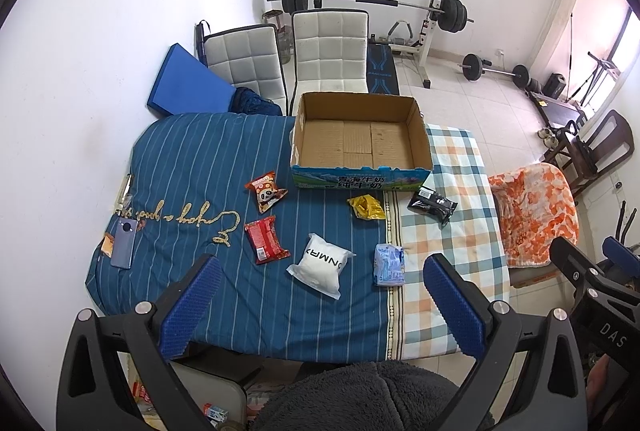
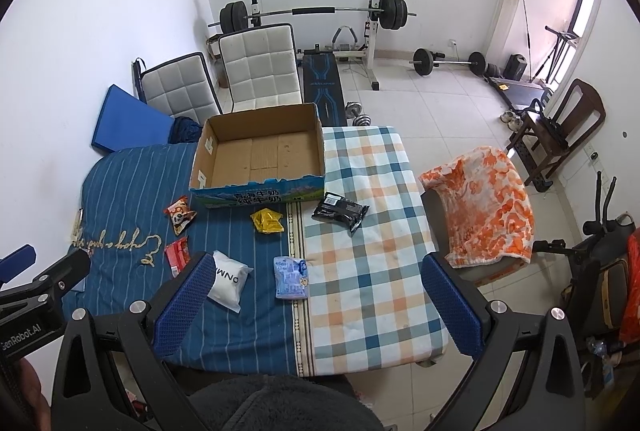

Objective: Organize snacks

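Observation:
An empty cardboard box (image 1: 420, 135) (image 2: 208, 151) stands at the far side of the cloth-covered table (image 1: 192, 167) (image 2: 368, 231). Several snack packs lie in front of it: an orange panda bag (image 1: 265, 191) (image 2: 180, 215), a red pack (image 1: 265, 239) (image 2: 177, 255), a white pouch (image 1: 322, 265) (image 2: 229, 281), a light blue pack (image 1: 389, 264) (image 2: 291, 277), a yellow bag (image 1: 366, 207) (image 2: 267, 221) and a black pack (image 1: 433, 205) (image 2: 340, 211). My left gripper (image 1: 322, 307) hovers open above the near edge, over the white pouch. My right gripper (image 2: 316, 303) is open too, over the checked cloth.
A phone (image 1: 123, 243) lies at the table's left edge. Two white chairs (image 1: 328, 51) stand behind the box, with a barbell rack (image 1: 432, 11) beyond. A chair draped in an orange blanket (image 2: 484, 203) is at the right. A person's grey fleece (image 1: 360, 395) fills the bottom.

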